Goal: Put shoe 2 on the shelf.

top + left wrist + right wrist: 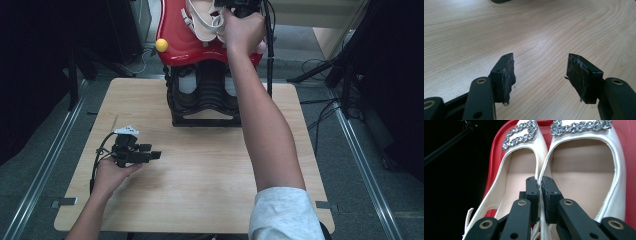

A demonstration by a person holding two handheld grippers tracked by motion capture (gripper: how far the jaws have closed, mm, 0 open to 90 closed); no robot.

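Right gripper [540, 185] at the pair of white shoes [579, 180] on the red tray [496, 162], which sits on top of a black rack [205, 100] at the far edge of the wooden table [210, 170]. The jaws are clenched on the two inner side walls of the shoes, where these press together; one jaw stands inside each shoe, so both are grasped as a single unit. The jewelled buckles [521, 133] on the toes point away from the gripper, and the heel straps hang near its base. To carry out the step well, in judgement, the pinch should be kept firm and low on the paired walls, and the pair moved evenly and kept level, so that neither shoe slides out of the grip or snags its strap on the tray rim. In the high view the right hand [242, 30] reaches over the tray with the shoes just beside it. The left gripper [540, 77] is released, jaws well apart with nothing between them, held low over bare table, well apart from the shoes
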